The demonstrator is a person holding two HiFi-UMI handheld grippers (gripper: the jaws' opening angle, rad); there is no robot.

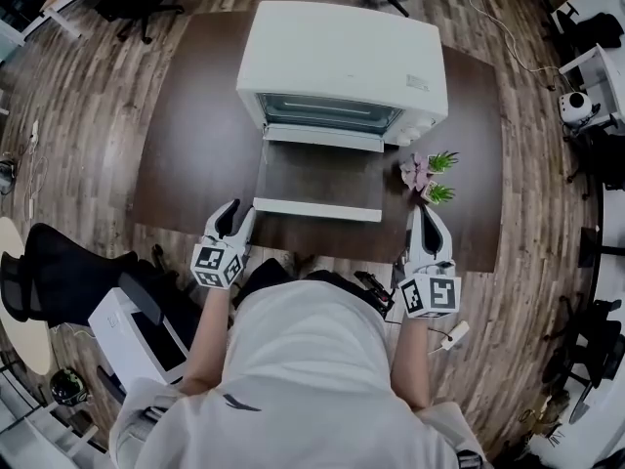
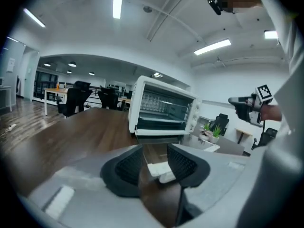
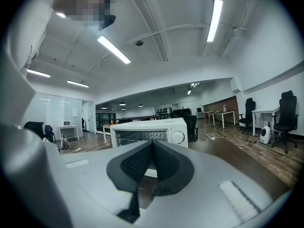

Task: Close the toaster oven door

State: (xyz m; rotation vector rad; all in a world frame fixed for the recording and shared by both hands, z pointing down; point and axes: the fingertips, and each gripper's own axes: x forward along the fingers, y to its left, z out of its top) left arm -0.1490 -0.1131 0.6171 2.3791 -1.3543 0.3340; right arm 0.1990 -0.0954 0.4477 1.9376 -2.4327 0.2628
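A white toaster oven (image 1: 342, 62) stands at the back of a dark brown table (image 1: 190, 145). Its door (image 1: 320, 176) hangs open, lying flat toward me, with the white handle edge (image 1: 315, 208) nearest. My left gripper (image 1: 234, 210) hovers just off the door's front left corner. In the left gripper view its jaws (image 2: 154, 158) stand apart with nothing held, and the door handle (image 2: 159, 169) shows through the gap, beyond them. My right gripper (image 1: 426, 211) is off the door's right front corner, and in the right gripper view (image 3: 152, 148) its pads meet. The oven (image 3: 147, 132) lies ahead of it.
Two small potted plants (image 1: 430, 179) sit on the table just ahead of the right gripper, beside the oven's right front. A white box (image 1: 137, 335) and a black chair (image 1: 59, 272) stand on the floor at my left. Office chairs and desks ring the table.
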